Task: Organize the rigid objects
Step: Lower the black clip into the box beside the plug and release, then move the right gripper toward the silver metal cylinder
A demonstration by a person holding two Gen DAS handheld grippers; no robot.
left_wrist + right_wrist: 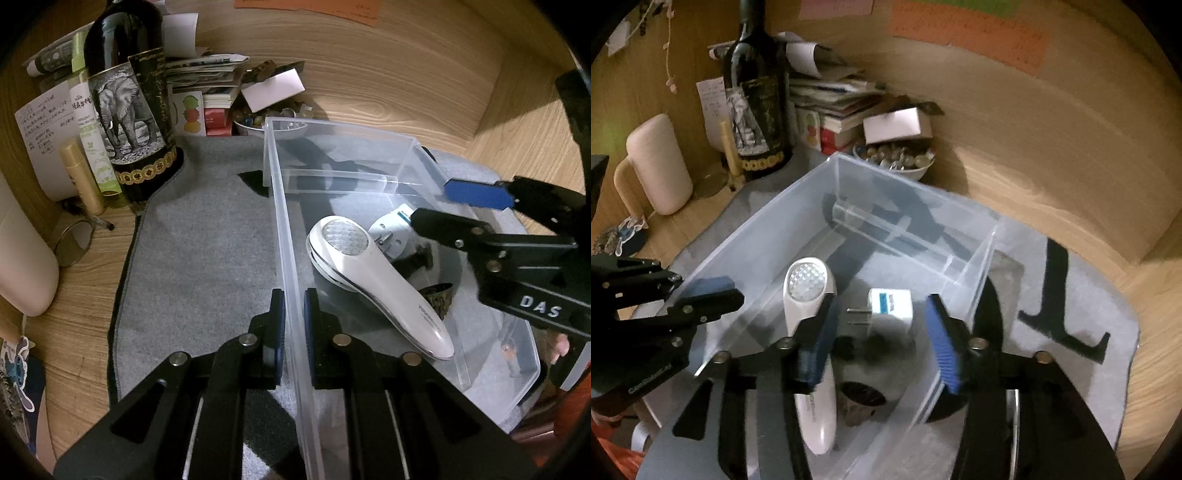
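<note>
Left tongs (294,332) pinch bin wall (286,229).

Our left wrist camera sits low and close behind its 2 fingers, facing along the near left wall of the clear plastic storage bin (284,229) toward the wooden back wall. Our right wrist camera looks down from higher over the bin's (798,206) right side. Both share the white handheld device with a faceted lens (373,273) (809,291) and the dark elephant-label wine bottle (125,107) (757,107).
</note>
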